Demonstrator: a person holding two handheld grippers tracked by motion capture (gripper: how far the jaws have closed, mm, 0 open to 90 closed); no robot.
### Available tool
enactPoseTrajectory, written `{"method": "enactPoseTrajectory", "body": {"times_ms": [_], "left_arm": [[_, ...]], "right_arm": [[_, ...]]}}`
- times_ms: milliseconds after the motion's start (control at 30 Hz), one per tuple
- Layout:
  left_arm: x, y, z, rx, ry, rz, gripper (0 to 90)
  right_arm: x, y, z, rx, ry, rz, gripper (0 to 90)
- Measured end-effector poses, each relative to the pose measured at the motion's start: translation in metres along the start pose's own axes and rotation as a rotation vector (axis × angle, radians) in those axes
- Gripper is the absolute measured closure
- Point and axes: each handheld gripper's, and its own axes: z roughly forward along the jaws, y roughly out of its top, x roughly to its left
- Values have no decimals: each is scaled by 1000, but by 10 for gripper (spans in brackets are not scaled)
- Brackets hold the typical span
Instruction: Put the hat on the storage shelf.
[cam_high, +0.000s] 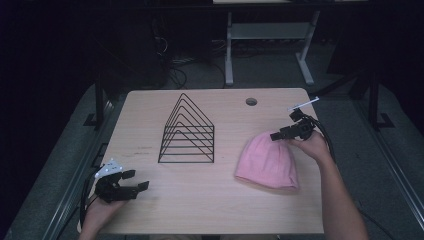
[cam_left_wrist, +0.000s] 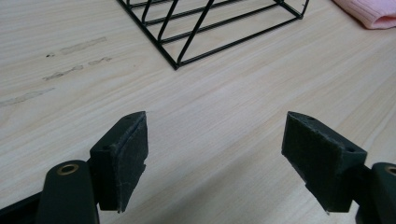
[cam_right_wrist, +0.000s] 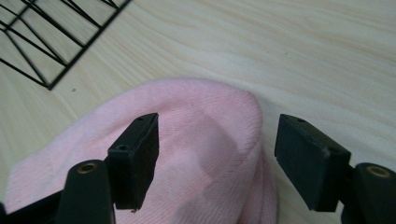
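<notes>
Pale wood-grain rectangular tabletop (cam_high: 210, 210) is carrying everything, a round cable hole near its far edge. Black wire triangular file rack (cam_high: 187, 131) is standing upright near the middle. Pink knitted beanie (cam_high: 267, 161) is lying flat to the rack's right, well apart from it. Right tool (cam_right_wrist: 217, 161) is hovering over the beanie's rounded top edge, jaws spread wide, gripping nothing. Left tool (cam_left_wrist: 215, 161) is sitting low over bare wood at the near left corner, jaws likewise wide apart and holding nothing
</notes>
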Motion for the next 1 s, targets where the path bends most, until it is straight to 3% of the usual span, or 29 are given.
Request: {"method": "enactPoseTrajectory", "body": {"times_ms": [100,467,667,1000], "left_arm": [[0,0,0,0,-4,0,225],[-1,1,2,5,-1,10,225],[-3,1,4,6,-4,9,225],[-3,1,3,12,3,12,226]], "right_arm": [[-2,0,2,3,0,2,333],[-13,-8,19,12,40,80,412],[-11,-12,23,14,28,81,448],[-15,-20,24,-19,58,104,539]]}}
